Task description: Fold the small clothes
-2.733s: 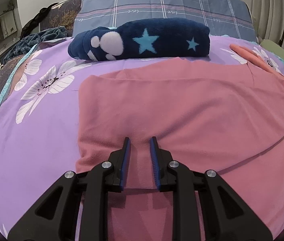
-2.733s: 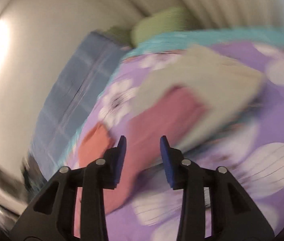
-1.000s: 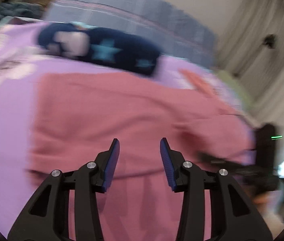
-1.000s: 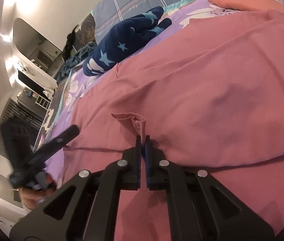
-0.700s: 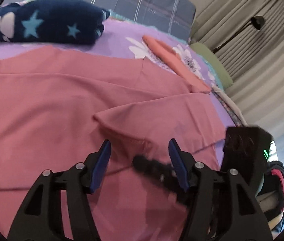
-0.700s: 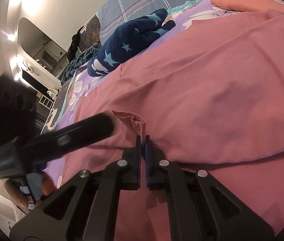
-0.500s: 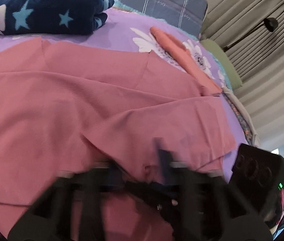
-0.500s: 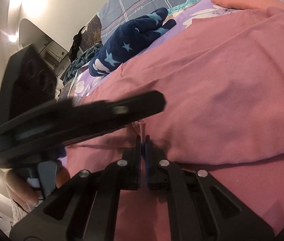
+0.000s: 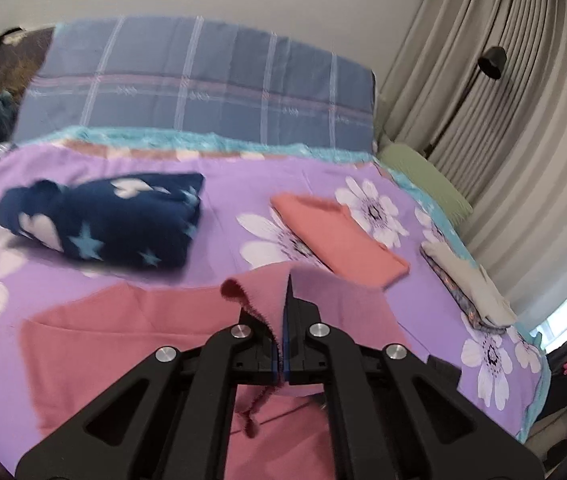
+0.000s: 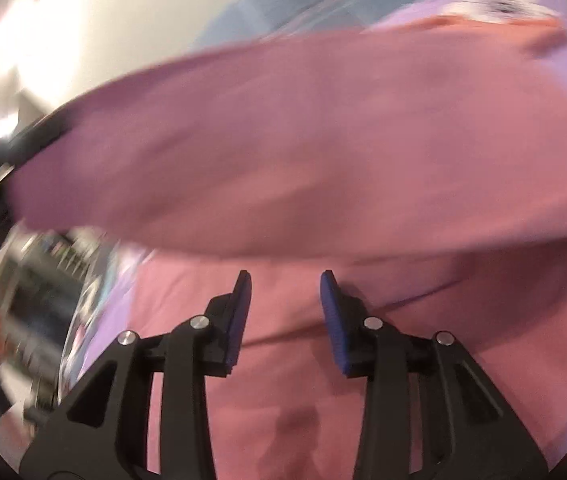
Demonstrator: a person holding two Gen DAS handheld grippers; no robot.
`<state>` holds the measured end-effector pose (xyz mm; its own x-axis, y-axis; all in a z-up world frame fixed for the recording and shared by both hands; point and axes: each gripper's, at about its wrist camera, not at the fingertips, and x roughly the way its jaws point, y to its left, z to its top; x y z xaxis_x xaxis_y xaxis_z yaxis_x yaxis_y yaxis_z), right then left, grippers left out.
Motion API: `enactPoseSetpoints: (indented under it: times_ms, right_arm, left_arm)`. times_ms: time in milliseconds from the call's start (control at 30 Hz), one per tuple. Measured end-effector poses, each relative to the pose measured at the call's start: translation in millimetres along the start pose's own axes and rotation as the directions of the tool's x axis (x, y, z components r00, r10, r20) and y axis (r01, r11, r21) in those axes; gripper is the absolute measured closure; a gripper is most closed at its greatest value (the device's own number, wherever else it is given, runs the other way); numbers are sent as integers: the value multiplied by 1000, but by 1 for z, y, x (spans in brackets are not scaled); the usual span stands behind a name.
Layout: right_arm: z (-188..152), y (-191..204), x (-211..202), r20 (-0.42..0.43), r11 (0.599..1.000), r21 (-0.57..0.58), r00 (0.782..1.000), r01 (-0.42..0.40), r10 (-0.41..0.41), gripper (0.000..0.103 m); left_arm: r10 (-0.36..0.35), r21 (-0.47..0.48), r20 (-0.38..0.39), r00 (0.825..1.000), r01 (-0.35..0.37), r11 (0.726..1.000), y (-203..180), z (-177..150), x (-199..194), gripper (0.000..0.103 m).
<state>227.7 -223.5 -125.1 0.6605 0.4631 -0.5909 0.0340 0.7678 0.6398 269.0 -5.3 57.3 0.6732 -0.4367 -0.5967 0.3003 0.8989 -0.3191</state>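
Between the pads of my left gripper (image 9: 285, 336) I have a hem of the pink garment (image 9: 131, 320), the jaws pressed together on it so that the frayed edge curls over the left finger and a loose end hangs below. From that pinch the cloth drops away to the purple floral bedspread (image 9: 243, 184), where the rest of the garment lies spread flat, reaching out to the left of the gripper. Beyond the garment, up and to the left, sits a folded navy fleece with stars (image 9: 111, 220). Up and to the right of the garment lies a folded orange piece (image 9: 335, 236), just past the raised hem. Farther right of the garment, near the bed's edge, I see a small pale stack (image 9: 467, 284). Behind all of this a blue plaid pillow (image 9: 195, 84) stands against the wall, with grey curtains (image 9: 503, 112) to its right.

My right gripper (image 10: 285, 316) has its jaws apart and opening, with nothing between the pads; the pink garment (image 10: 303, 152) lies under them, and a raised, blurred sheet of it crosses the view above the fingertips. At the left edge of that sheet I see the dark shape of the other tool, too smeared to read further.
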Motion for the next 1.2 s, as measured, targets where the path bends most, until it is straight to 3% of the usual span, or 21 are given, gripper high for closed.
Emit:
enactPoseSetpoints:
  times_ms: [100,133,300,433,733,800,867,933,1100,1167,1200]
  right_arm:
    - [2,-14,2,-11,996,87,1000,19,-18,95]
    - [1,-14,1,-3,996,88,1000,29,-29,97]
    - [-7,-5,-11,84,989,71,987,132,-138,97]
    - [-12,3,-12,109,978,31,972,207,-209,96]
    - [-11,0,-7,103,980,26,974,200,-201,92]
    - [-11,0,-6,104,980,23,974,198,-200,91]
    - [-12,1,-7,104,980,21,974,198,-200,90]
    - [-11,2,-7,104,980,18,974,199,-200,89]
    - [-14,2,-8,109,980,9,974,198,-198,87]
    - [-14,2,-9,108,981,9,975,195,-195,87]
    - [-13,1,-11,106,982,13,977,187,-187,87]
  left_arm:
    - [50,-21,22,999,-49,999,19,-1,-19,102]
    - [63,-27,26,998,-62,998,28,-2,-27,102]
    - [143,-85,35,989,-139,987,72,-14,-46,102]
    - [192,-139,-5,981,-191,972,112,-33,-46,102]
    - [318,-219,-164,934,-349,911,190,-95,-5,101]
    - [365,-219,-171,915,-397,891,202,-104,-2,90]
    - [422,-217,-148,894,-446,868,206,-108,-7,72]
    - [420,-225,-100,902,-432,873,200,-109,-18,69]
    - [301,-150,18,954,-295,944,151,-107,-24,66]
    - [241,-114,13,970,-238,965,136,-112,-9,55]
    - [241,-91,-16,970,-242,966,130,-118,6,54]
